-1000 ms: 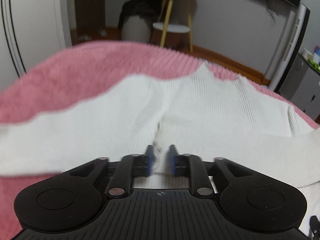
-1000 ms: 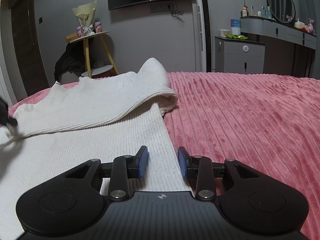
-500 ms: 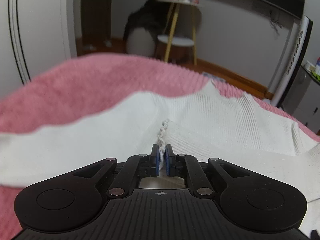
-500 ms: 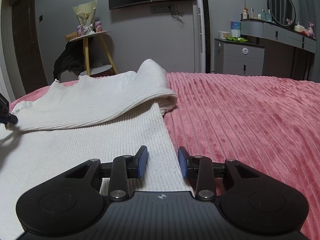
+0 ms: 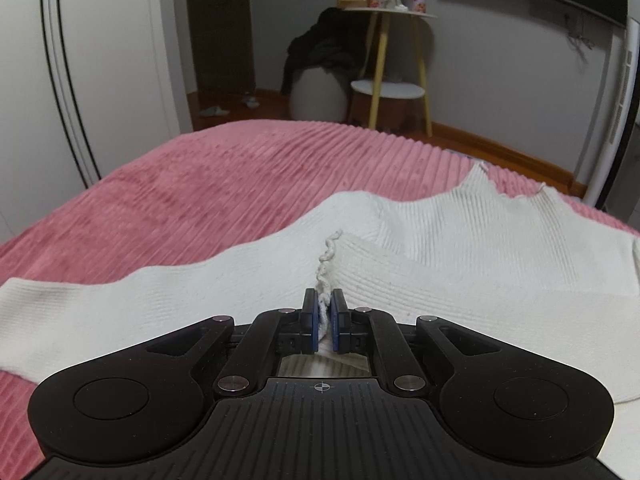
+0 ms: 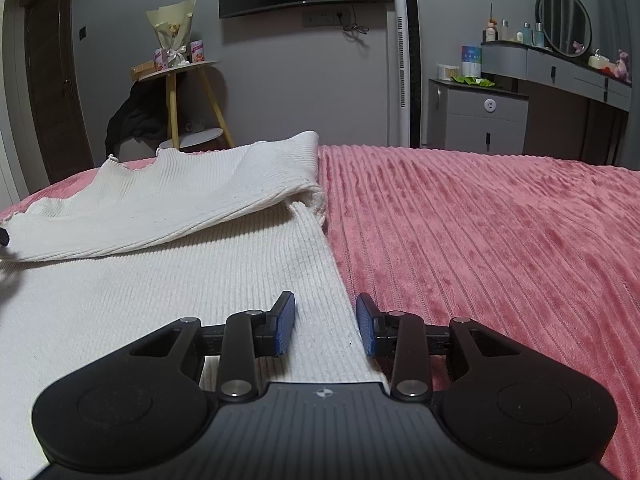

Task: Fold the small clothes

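White ribbed knit sweater (image 5: 460, 248), spread flat on the pink bed cover. In your left view, one sleeve (image 5: 100, 300) stretches out to the left across the cover, and a frilled edge of the sweater rises in a pinched ridge. In your right view, the sweater (image 6: 168, 280) shows its other sleeve (image 6: 180, 208) folded across the body, and its straight side edge runs along the cover.
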A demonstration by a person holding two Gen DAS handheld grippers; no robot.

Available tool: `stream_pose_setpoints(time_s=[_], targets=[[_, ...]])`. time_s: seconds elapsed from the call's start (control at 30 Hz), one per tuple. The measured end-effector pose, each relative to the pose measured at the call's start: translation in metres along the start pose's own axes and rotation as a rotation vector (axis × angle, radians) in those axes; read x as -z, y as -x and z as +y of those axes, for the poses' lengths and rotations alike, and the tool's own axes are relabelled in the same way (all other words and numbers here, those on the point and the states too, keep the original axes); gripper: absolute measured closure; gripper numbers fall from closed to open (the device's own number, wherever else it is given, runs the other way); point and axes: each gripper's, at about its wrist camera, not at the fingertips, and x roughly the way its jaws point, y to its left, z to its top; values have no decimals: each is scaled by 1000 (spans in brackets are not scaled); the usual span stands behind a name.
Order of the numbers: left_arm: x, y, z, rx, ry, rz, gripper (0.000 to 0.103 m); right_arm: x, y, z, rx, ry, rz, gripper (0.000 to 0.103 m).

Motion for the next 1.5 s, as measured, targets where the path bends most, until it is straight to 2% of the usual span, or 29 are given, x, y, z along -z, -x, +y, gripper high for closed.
stream_pose_setpoints(time_s=[0.2, 0.3, 0.37, 0.4, 0.47, 0.57, 0.6, 0.67, 0.7, 0.73, 0.87, 0.93, 1.0, 1.13, 1.2, 1.27, 1.3, 1.33, 1.37, 1.43, 1.5], targets=[[10, -13, -3, -18, -37, 35, 93, 0, 0, 2, 5, 7, -2, 70], [13, -14, -4, -36, -61, 37, 72, 1, 0, 3, 9, 12, -5, 70], [13, -14, -1, -60, -78, 46, 41, 1, -1, 4, 11, 15, -5, 69], [12, -11, 5, -57, -67, 50, 36, 1, -1, 4, 11, 16, -6, 69], [12, -1, 25, 6, 11, 73, 17, 1, -1, 4, 12, 16, -6, 69], [22, 19, 66, 58, 144, 92, 12, 0, 0, 3, 8, 9, -7, 66], [28, 26, 81, 53, 172, 99, 12, 0, 0, 2, 5, 4, -8, 63], [41, 39, 115, 22, 220, 99, 12, -1, 2, 1, -7, -5, -15, 43], [47, 45, 132, -7, 245, 92, 12, -2, 4, 0, -6, -7, -23, 31], [53, 50, 152, -41, 277, 82, 12, -3, 8, 2, -9, -4, -38, 28], [70, 56, 231, -140, 483, 101, 15, -3, 21, 12, -5, 40, -81, 28], [75, 54, 263, -135, 607, 114, 19, -2, 24, 19, -5, 68, -85, 28], [80, 53, 289, -113, 725, 90, 21, -1, 27, 27, 2, 103, -93, 28], [79, 47, 322, -116, 838, 43, 30, 0, 31, 37, 19, 155, -100, 28], [78, 43, 336, -118, 882, 36, 41, 1, 32, 40, 23, 166, -96, 28], [77, 40, 348, -105, 941, 29, 61, 2, 32, 43, 29, 181, -93, 28], [77, 40, 353, -100, 963, 28, 66, 2, 31, 44, 33, 188, -93, 28], [75, 38, 355, -96, 976, 31, 83, 3, 30, 46, 34, 194, -93, 28], [73, 38, 356, -94, 976, 34, 94, 3, 30, 46, 33, 198, -93, 28], [64, 45, 354, -84, 931, 16, 94, 3, 29, 47, 30, 202, -88, 28], [47, 55, 334, -67, 804, -26, 95, 3, 27, 46, 25, 197, -80, 28]])
